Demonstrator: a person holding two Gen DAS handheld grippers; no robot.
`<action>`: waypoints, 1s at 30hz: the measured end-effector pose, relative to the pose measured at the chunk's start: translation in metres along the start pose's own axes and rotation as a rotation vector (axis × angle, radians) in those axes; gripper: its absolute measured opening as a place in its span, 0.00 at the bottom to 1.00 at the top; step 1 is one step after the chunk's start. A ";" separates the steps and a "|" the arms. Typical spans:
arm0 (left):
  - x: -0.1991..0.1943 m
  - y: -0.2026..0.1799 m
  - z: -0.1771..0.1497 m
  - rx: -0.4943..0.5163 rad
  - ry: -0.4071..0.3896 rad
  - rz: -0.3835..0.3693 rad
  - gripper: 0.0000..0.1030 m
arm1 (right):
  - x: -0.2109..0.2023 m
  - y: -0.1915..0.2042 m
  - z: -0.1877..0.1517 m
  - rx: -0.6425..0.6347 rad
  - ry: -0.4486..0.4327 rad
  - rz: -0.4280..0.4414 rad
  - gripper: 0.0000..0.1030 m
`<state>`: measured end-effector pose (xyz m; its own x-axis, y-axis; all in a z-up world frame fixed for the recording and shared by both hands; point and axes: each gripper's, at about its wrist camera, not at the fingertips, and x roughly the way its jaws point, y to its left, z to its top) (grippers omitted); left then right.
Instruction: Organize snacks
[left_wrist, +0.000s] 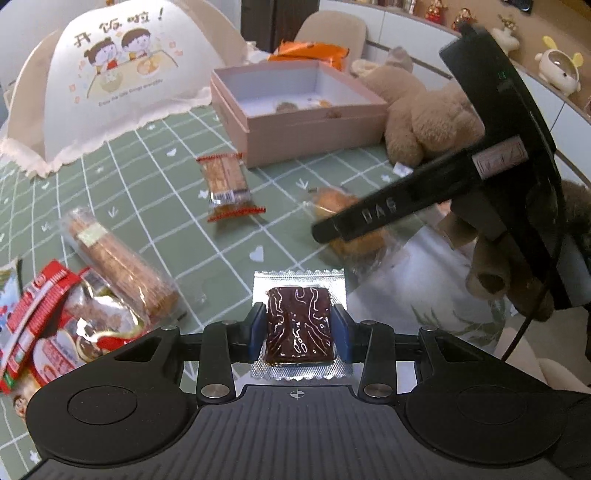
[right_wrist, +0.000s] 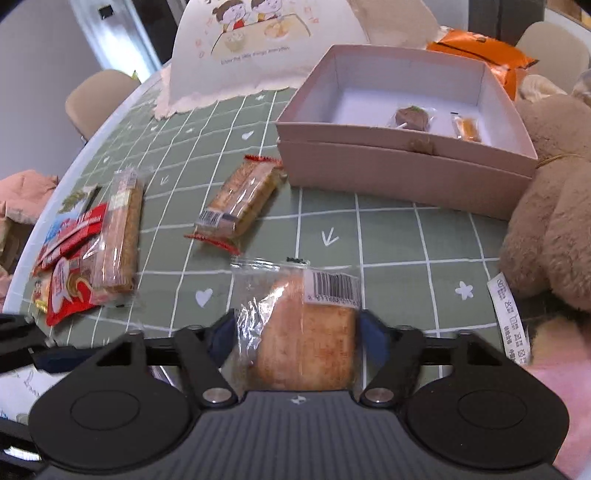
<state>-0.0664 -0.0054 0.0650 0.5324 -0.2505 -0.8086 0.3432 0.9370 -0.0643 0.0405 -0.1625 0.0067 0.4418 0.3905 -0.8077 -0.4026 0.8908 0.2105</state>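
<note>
Snacks are held in both grippers: a dark brown bar in a clear-and-silver wrapper (left_wrist: 298, 325) is pinched between the closed-in pads of the left gripper (left_wrist: 298, 330), and a wrapped bread piece (right_wrist: 301, 339) is clamped in the right gripper (right_wrist: 297, 343), apparently for carrying to the box. Farther off, a cracker pack (right_wrist: 236, 201) and a long biscuit pack (right_wrist: 120, 236) lie loose on the green tablecloth (right_wrist: 388, 229). Beyond them stands the open pink box (right_wrist: 402, 162), where two small snacks are already kept.
</note>
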 end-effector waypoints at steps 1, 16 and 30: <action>-0.004 0.000 0.003 0.001 -0.010 0.000 0.41 | -0.006 0.002 -0.001 -0.018 -0.006 -0.004 0.50; -0.015 0.049 0.208 -0.237 -0.447 -0.180 0.41 | -0.112 -0.011 0.000 -0.004 -0.264 -0.101 0.50; 0.013 0.073 0.060 -0.440 -0.197 -0.180 0.41 | -0.136 -0.031 0.063 0.028 -0.480 -0.174 0.56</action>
<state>0.0119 0.0449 0.0854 0.6447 -0.4190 -0.6394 0.1074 0.8778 -0.4669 0.0433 -0.2281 0.1443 0.8215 0.2931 -0.4892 -0.2720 0.9553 0.1156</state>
